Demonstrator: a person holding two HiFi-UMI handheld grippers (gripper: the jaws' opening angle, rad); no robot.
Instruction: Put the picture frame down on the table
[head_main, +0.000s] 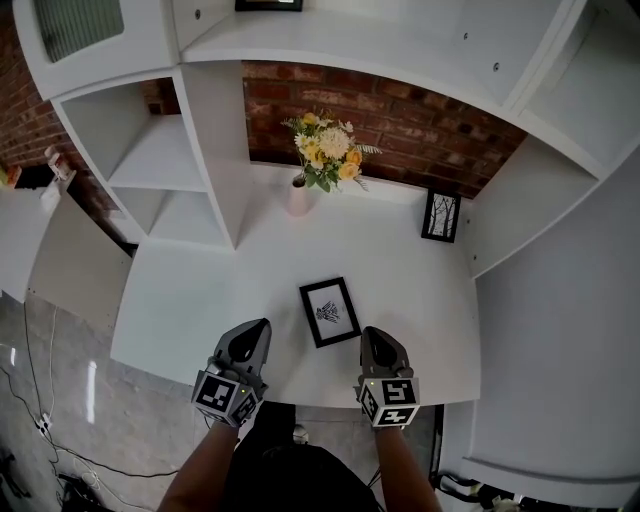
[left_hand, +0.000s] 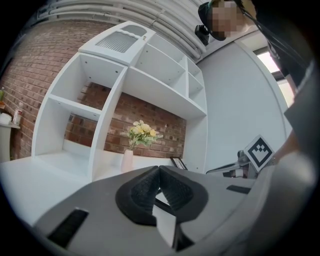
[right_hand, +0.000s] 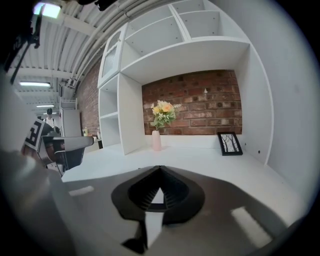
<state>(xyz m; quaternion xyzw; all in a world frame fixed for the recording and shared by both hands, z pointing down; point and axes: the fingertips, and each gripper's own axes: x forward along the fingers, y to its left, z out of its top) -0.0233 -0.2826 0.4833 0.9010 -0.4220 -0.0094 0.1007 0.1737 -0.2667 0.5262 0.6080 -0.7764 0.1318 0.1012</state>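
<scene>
A black picture frame (head_main: 330, 312) with a white mat and a small dark print lies flat on the white table (head_main: 200, 300), near the front edge. My left gripper (head_main: 254, 332) hovers just left of it and my right gripper (head_main: 375, 336) just right of it, neither touching it. Both are shut with nothing between the jaws. In the left gripper view the left gripper (left_hand: 159, 170) has its jaw tips meeting. In the right gripper view the right gripper (right_hand: 160, 170) is closed the same way, pointing over the table toward the back wall.
A second black frame (head_main: 441, 215) (right_hand: 230, 143) leans against the brick wall at the back right. A pink vase of yellow and white flowers (head_main: 300, 195) (right_hand: 157, 140) stands at the back centre. White shelf partitions (head_main: 215, 150) rise on the left, a white side panel (head_main: 520, 200) on the right.
</scene>
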